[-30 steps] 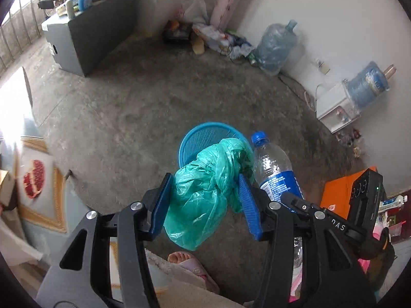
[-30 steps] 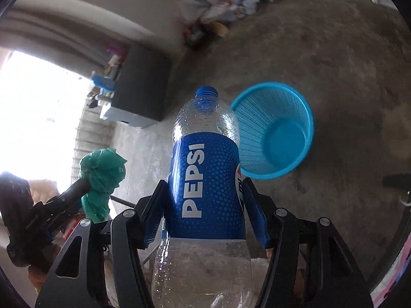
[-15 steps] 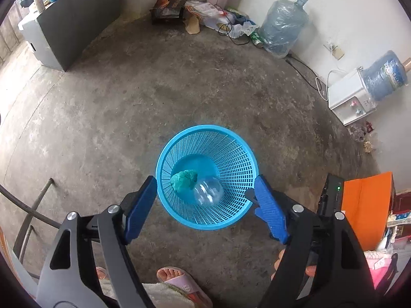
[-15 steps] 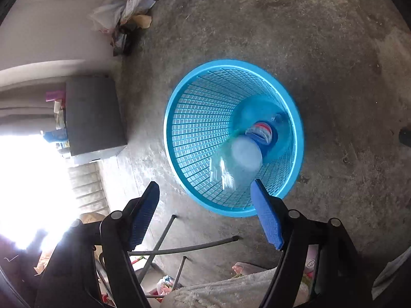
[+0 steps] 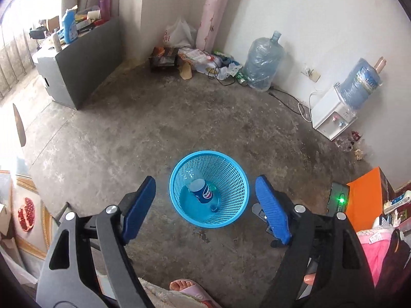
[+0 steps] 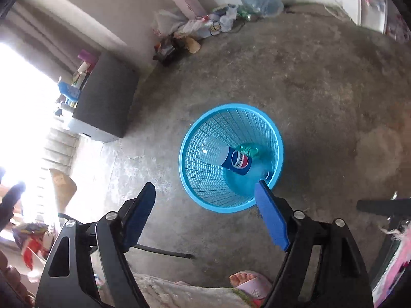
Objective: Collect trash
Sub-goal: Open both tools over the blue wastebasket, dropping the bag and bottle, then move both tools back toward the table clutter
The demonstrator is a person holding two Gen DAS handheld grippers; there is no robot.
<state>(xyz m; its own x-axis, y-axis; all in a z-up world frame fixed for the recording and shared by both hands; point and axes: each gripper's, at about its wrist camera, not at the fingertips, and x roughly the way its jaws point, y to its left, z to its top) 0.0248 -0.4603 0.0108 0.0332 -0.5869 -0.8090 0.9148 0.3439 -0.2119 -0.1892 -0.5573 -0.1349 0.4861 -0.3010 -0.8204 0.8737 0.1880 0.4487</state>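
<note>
The blue basket (image 5: pixel 239 200) stands upright on the concrete floor (image 5: pixel 159 133), and both grippers hang above it with nothing between their pads. The left gripper (image 5: pixel 205 209) is spread wide, its blue pads to either side of the basket in its own view. The right gripper (image 6: pixel 205 214) is just as wide apart; in its view the right pad overlaps the near rim of the basket (image 6: pixel 195 179). Inside, the Pepsi bottle (image 5: pixel 199 190) lies slanted, clear base up against the mesh wall and cap end down on the bottom. In the right view, the bottle (image 6: pixel 235 160) has a small green crumple (image 6: pixel 248 151) just beyond it, probably the bag, though it is too small to be sure. A foot in a pink sandal (image 5: pixel 188 291) shows at the lower edge, near the basket. Along the far wall sit a water jug (image 5: pixel 263 65) and a dispenser (image 5: pixel 331 120), well apart from the basket.
</note>
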